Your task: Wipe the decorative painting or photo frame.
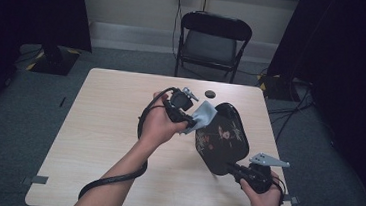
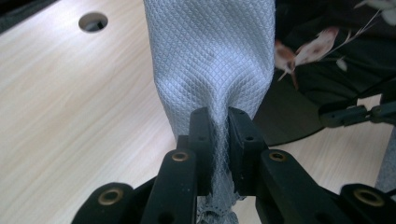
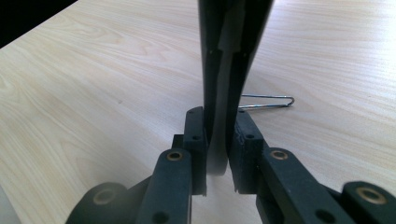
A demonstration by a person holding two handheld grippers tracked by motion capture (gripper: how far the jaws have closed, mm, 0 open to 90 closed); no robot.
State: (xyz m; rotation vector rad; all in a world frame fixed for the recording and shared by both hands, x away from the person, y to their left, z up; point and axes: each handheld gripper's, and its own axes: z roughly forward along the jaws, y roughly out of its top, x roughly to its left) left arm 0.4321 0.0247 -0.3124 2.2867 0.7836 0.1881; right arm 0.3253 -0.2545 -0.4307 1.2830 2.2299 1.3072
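Tray [image 1: 222, 139], black lacquered, held on edge above the counter [image 1: 103, 126] by right gripper [image 1: 237, 171]; left gripper [image 1: 185, 117] clamps grey cloth [image 1: 203, 116] against its upper rim. Wiping appears underway, unfinished.

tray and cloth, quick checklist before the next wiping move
1. Right gripper clamped on the black tray rim: ok, the edge sits between both jaws.
2. Left gripper shut on the grey cloth: ok, the fabric is pinched.
3. Cloth touching the tray's face: cannot tell; in the high view it overlaps the tray's upper left edge.
4. Tray lifted and tilted off the table: ok.
5. Wire clip lying on the table behind the tray: not ok if the tray comes down there.
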